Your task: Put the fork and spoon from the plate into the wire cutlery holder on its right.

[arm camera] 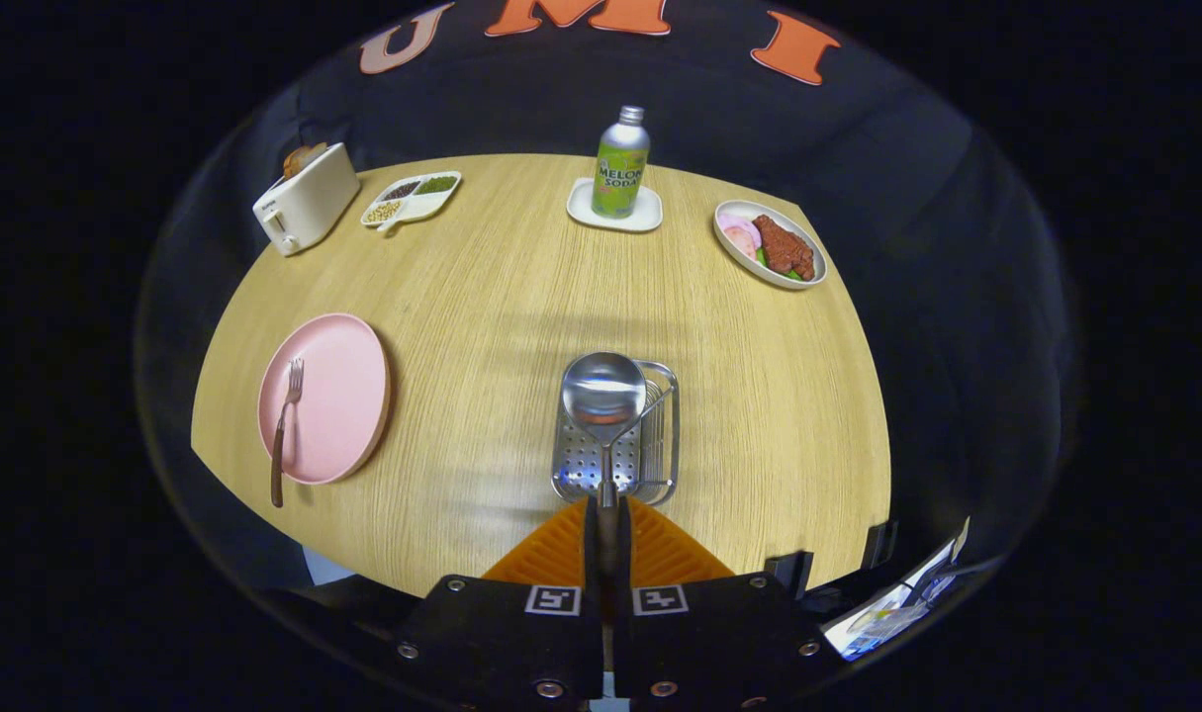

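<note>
Your gripper (607, 514) has its jaws pinched tight on the spoon (603, 396) handle, orange fingers (551, 559) pressed to either side. The spoon's bowl hangs just ahead, over the wire cutlery holder (660, 465) on the counter (502, 287). The fork (284, 430) lies on the pink plate (338, 396), handle overhanging the near rim, well apart to the holder's left. Far side: toaster (304, 198), divided snack tray (413, 196), soda bottle (620, 163) on a coaster (586, 213), plate of food (769, 242).
</note>
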`<state>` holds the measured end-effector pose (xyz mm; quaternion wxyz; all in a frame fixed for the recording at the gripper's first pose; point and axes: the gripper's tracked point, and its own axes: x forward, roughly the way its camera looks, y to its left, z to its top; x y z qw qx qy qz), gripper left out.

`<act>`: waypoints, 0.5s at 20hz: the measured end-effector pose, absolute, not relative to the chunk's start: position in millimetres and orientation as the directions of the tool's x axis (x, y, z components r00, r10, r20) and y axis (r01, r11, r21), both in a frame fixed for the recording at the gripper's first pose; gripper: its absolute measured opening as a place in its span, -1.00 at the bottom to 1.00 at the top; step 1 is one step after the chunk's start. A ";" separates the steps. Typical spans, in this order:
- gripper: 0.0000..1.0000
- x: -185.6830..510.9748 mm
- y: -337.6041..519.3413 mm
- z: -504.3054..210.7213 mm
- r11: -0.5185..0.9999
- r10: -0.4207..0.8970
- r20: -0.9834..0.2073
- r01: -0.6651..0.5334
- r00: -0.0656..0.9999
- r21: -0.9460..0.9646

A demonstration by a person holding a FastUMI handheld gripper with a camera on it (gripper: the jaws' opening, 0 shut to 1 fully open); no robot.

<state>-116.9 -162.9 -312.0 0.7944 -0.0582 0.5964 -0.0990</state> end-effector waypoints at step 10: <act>-0.90 -122.3 -178.4 -324.1 0.982 -0.187 -0.976 0.045 0.113 -0.183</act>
